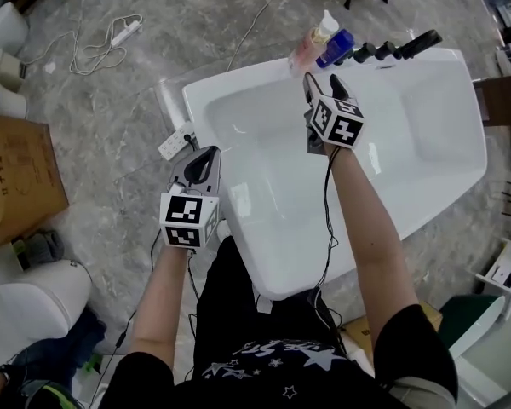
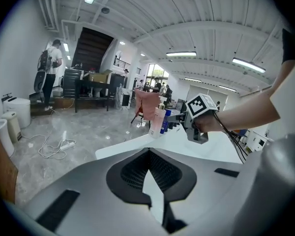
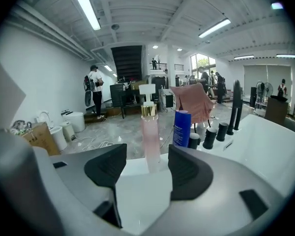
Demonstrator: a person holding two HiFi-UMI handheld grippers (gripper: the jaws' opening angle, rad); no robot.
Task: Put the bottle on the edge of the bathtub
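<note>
A pink bottle (image 1: 309, 46) with a gold collar and white cap stands upright on the far rim of the white bathtub (image 1: 238, 118), next to a blue bottle (image 1: 335, 48). My right gripper (image 1: 323, 82) hovers over the tub just short of them, open. In the right gripper view the pink bottle (image 3: 151, 132) stands just beyond the spread pads (image 3: 188, 170) and touches neither; the blue bottle (image 3: 182, 128) is to its right. My left gripper (image 1: 206, 153) hangs at the tub's near left rim, shut and holding nothing, with its tips (image 2: 148, 151) together.
Black tap knobs and a spout (image 1: 396, 49) line the far rim right of the bottles. A power strip (image 1: 175, 143) lies on the floor by the tub's left edge. A cardboard box (image 1: 17, 177) and a white toilet (image 1: 34, 301) stand at the left.
</note>
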